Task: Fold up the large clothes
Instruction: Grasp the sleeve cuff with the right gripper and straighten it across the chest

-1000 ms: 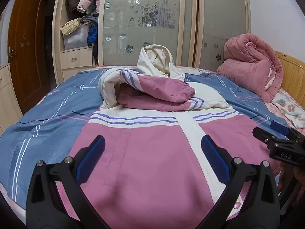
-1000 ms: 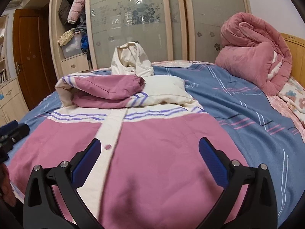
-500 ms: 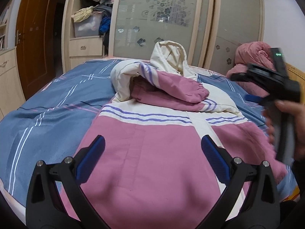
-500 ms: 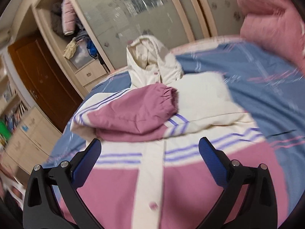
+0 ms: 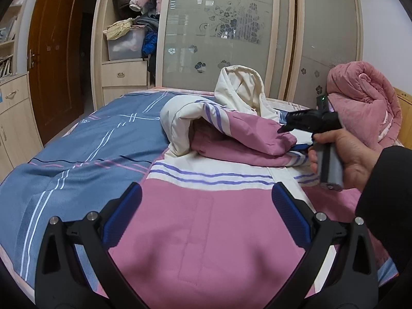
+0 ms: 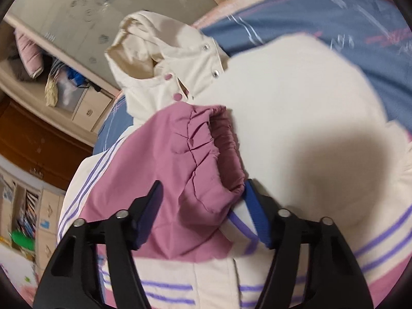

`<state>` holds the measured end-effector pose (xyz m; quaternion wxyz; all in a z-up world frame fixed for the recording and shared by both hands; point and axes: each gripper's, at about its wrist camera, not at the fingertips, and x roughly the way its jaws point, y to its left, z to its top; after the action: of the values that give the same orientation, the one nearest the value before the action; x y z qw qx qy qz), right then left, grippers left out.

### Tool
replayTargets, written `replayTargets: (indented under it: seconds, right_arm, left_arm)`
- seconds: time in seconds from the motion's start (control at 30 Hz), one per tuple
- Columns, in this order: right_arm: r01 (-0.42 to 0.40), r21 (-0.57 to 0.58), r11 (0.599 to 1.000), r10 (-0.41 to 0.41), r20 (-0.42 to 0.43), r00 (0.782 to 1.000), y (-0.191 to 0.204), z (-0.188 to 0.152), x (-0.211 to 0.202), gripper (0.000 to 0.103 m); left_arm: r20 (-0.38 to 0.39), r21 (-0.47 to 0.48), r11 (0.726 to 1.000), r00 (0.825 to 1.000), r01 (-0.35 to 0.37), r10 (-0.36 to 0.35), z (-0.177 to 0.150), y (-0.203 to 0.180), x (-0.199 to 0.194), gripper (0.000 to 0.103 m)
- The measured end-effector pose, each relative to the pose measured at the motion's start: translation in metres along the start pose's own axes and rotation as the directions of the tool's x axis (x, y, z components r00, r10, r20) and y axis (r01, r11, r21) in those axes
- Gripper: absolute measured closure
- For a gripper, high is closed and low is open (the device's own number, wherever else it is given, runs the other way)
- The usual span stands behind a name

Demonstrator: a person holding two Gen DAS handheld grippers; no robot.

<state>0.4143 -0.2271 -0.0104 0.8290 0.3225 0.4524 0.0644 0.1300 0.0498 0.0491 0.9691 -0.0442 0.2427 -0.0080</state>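
A pink and cream hooded jacket lies front up on the bed, with one pink sleeve folded across its chest. My left gripper is open and empty above the jacket's lower pink panel. My right gripper is open, its jaws on either side of the sleeve's gathered cuff; whether the pads touch the cloth is unclear. In the left wrist view the right gripper is held in a hand over the cuff. The cream hood stands up behind.
The bed has a blue striped sheet. A rolled pink quilt lies at the far right by the wooden headboard. A wardrobe with frosted sliding doors and open shelves stands behind the bed. A brown door is at the left.
My right gripper has swung from the jacket's hem up and forward to the folded sleeve's cuff. The left gripper has stayed open over the lower jacket, shifting slightly.
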Motion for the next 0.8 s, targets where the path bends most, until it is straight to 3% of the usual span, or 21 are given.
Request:
replayTargets:
  seconds: [0.1, 0.13, 0.3, 0.47, 0.57, 0.67, 0.8]
  right_arm:
    - [0.006, -0.07, 0.998, -0.004, 0.029, 1.0, 0.017, 0.003, -0.005, 0.087]
    - [0.008, -0.115, 0.993, -0.003, 0.048, 0.999, 0.028, 0.007, -0.013, 0.089]
    - [0.021, -0.25, 0.968, 0.034, 0.214, 0.976, 0.051, 0.031, -0.077, 0.094]
    - [0.121, -0.231, 0.965, -0.033, 0.351, 0.936, 0.014, 0.048, -0.127, 0.094]
    - [0.196, -0.189, 0.962, -0.121, 0.347, 0.93, -0.024, 0.057, -0.122, 0.094]
    - [0.26, -0.142, 0.955, -0.214, 0.279, 0.936, -0.06, 0.058, -0.094, 0.094]
    - [0.319, -0.13, 0.939, -0.284, 0.233, 0.93, -0.081, 0.045, -0.057, 0.089]
  left_arm:
    - [-0.004, -0.006, 1.0, 1.0, 0.011, -0.011, 0.001, -0.002, 0.002, 0.002]
    - [-0.002, -0.001, 1.0, 1.0, 0.012, -0.012, 0.0, -0.003, 0.002, 0.002]
    - [-0.011, 0.006, 1.0, 1.0, 0.023, -0.023, -0.001, -0.007, 0.004, 0.002]
    - [-0.022, 0.013, 0.999, 0.999, 0.037, -0.036, -0.004, -0.011, 0.007, 0.002]
    - [-0.025, 0.03, 0.998, 0.999, 0.049, -0.048, -0.005, -0.016, 0.007, 0.002]
    - [-0.03, 0.051, 0.997, 0.998, 0.062, -0.06, -0.008, -0.022, 0.008, 0.002]
    - [-0.055, 0.058, 0.996, 0.996, 0.068, -0.064, -0.011, -0.024, 0.013, 0.002]
